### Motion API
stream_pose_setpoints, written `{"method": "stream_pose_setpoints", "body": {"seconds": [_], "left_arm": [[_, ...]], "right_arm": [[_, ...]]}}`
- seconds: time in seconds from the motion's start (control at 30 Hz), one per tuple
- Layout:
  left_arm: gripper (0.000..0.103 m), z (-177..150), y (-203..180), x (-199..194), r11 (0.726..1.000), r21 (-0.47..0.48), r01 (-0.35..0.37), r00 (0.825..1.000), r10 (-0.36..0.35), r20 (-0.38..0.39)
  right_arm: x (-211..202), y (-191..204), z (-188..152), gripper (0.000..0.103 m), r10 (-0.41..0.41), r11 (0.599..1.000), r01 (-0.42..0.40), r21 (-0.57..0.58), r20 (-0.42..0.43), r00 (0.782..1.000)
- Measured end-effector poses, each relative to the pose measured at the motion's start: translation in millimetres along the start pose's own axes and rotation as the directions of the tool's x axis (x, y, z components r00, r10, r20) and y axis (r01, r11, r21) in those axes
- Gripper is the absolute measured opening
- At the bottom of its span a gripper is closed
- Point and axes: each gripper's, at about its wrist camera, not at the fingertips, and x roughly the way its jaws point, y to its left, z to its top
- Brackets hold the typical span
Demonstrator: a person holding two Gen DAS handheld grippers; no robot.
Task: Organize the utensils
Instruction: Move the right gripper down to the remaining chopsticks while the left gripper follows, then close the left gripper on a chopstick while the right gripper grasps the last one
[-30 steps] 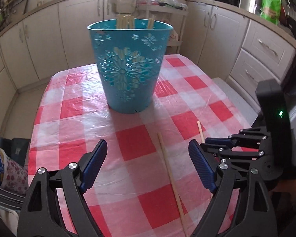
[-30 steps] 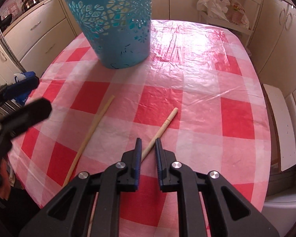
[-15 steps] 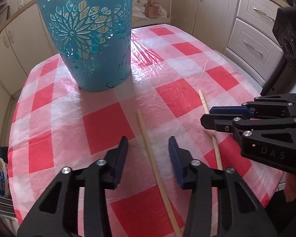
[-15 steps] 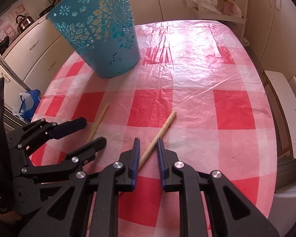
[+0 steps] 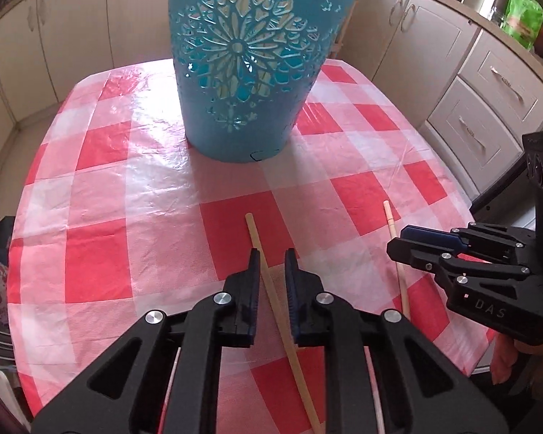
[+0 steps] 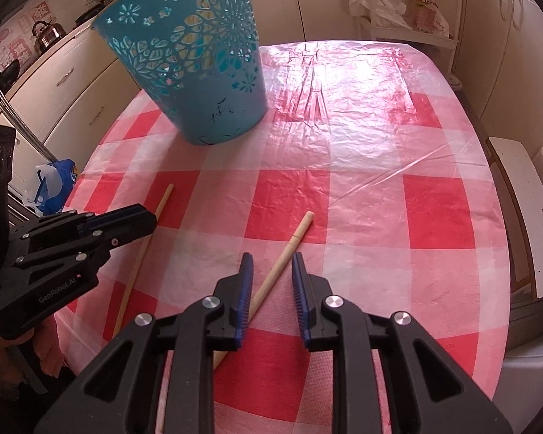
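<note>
- Left wrist view: left gripper (image 5: 272,256) is angling down at the red-and-white checked tablecloth (image 5: 126,188), jaws closing around a flat wooden chopstick (image 5: 268,282) that is running between the blue pads; a thin gap is still showing on each side, so no firm pinch yet.
- Blue cut-out basket (image 5: 249,72) is standing upright further back on the table.
- Right gripper (image 5: 412,238) is showing at the right edge, over a round chopstick (image 5: 392,228).
- Right wrist view: right gripper (image 6: 271,264) jaws are opening; round chopstick (image 6: 289,249) is lying between them, touching the left pad, clear of the right one.
- Left gripper (image 6: 141,220) is sitting at left over the flat chopstick (image 6: 163,202).
- Basket (image 6: 206,79) is standing far left on the cloth (image 6: 380,166), apart from both sticks.
</note>
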Motion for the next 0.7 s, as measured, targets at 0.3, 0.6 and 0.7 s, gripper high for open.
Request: {"method": "stream_pose_setpoints", "body": {"seconds": [0.3, 0.6, 0.7], "left_arm": [[0.01, 0, 1, 5, 0.998, 0.038, -0.054, 0.999, 0.054, -0.003], [0.01, 2, -1, 11, 0.997, 0.036, -0.069, 0.998, 0.069, -0.004], [0.005, 2, -5, 12, 0.997, 0.057, -0.046, 0.999, 0.047, -0.01]], "right_arm": [[7, 17, 0, 0.013, 0.005, 0.997, -0.005, -0.073, -0.001, 1.0], [10, 19, 3, 0.018, -0.02, 0.997, 0.021, -0.081, 0.002, 1.0], [11, 26, 1, 0.011, -0.043, 0.992, 0.044, -0.121, 0.008, 0.999]]}}
